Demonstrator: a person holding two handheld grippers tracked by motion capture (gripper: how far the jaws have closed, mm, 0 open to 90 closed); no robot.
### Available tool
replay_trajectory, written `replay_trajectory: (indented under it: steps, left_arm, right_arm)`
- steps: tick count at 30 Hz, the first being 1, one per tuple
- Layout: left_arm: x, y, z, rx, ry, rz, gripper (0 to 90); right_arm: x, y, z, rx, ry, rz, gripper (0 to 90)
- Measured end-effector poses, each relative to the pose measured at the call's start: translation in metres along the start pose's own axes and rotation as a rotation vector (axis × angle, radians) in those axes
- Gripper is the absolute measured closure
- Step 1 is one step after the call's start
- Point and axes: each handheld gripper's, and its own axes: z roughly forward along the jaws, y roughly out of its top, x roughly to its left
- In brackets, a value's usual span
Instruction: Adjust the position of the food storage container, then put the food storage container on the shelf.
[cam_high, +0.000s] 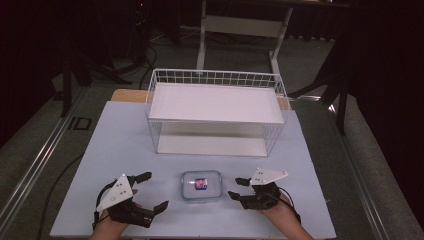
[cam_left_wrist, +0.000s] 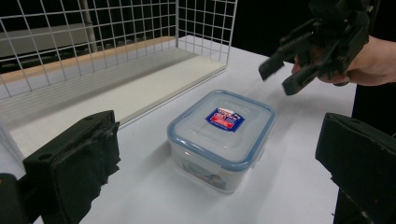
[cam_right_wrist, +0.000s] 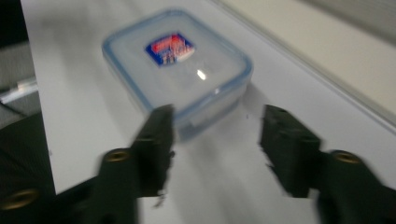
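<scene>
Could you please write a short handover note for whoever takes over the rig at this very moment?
Left gripper: jaws open, nothing between them, resting on the table left of the container.
Right gripper: jaws open, nothing held, just right of the container and pointing at it.
Lidded plastic container: flat on the table between the two grippers, lid on, in front of the white wire shelf rack. Neither gripper touches it.
Done: both grippers are in place on either side of it.
Left: grasp the container; likely it goes to the rack, though that is a guess.
</scene>
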Motion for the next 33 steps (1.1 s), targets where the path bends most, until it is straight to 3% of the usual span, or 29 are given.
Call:
replay_trajectory:
  steps: [4, 7, 11, 13, 16, 19, 20, 23, 24, 26, 30, 32, 33]
  left_arm:
    - [-0.002, 0.003, 0.001, 0.001, -0.011, -0.021, 0.5]
    - [-0.004, 0.008, 0.003, 0.029, -0.001, -0.008, 0.5]
    - [-0.005, 0.016, 0.004, 0.056, -0.002, -0.014, 0.5]
    - [-0.005, 0.021, 0.004, 0.060, 0.007, -0.016, 0.5]
    - [-0.003, 0.029, 0.002, 0.072, -0.019, -0.043, 0.5]
    - [-0.001, 0.035, 0.003, 0.104, -0.019, -0.054, 0.6]
    - [0.001, 0.036, 0.003, 0.103, -0.029, -0.067, 0.6]
    - [0.005, 0.039, 0.006, 0.115, -0.057, -0.164, 0.6]
    - [0.006, 0.039, 0.008, 0.125, -0.069, -0.193, 0.6]
    - [0.007, 0.039, 0.013, 0.163, -0.072, -0.231, 0.6]
    - [0.013, 0.034, 0.024, 0.199, -0.089, -0.346, 0.6]
    - [0.016, 0.031, 0.031, 0.245, -0.082, -0.359, 0.6]
    - [0.017, 0.030, 0.035, 0.260, -0.082, -0.367, 0.6]
  right_arm:
    - [0.001, 0.001, -0.001, -0.015, 0.006, 0.002, 20.3]
    - [0.001, 0.003, -0.004, -0.040, 0.015, 0.014, 13.2]
    - [0.008, 0.010, -0.009, -0.042, -0.017, -0.034, 16.8]
    - [0.009, 0.015, -0.010, -0.022, 0.004, -0.034, 16.0]
    - [0.013, 0.021, -0.014, -0.051, -0.035, -0.060, 21.5]
    - [0.014, 0.025, -0.014, -0.054, -0.029, -0.025, 20.9]
    - [0.015, 0.027, -0.013, -0.040, -0.036, -0.031, 19.9]
    - [0.017, 0.030, -0.010, -0.045, -0.073, -0.030, 14.8]
    - [0.016, 0.031, -0.009, -0.045, -0.083, -0.005, 13.6]
    - [0.013, 0.034, -0.008, -0.050, -0.066, 0.049, 13.7]
    - [0.005, 0.035, -0.004, -0.066, -0.026, 0.148, 13.3]
    - [0.001, 0.035, -0.002, -0.055, 0.008, 0.197, 13.3]
    - [-0.001, 0.035, 0.000, -0.041, -0.001, 0.216, 13.3]
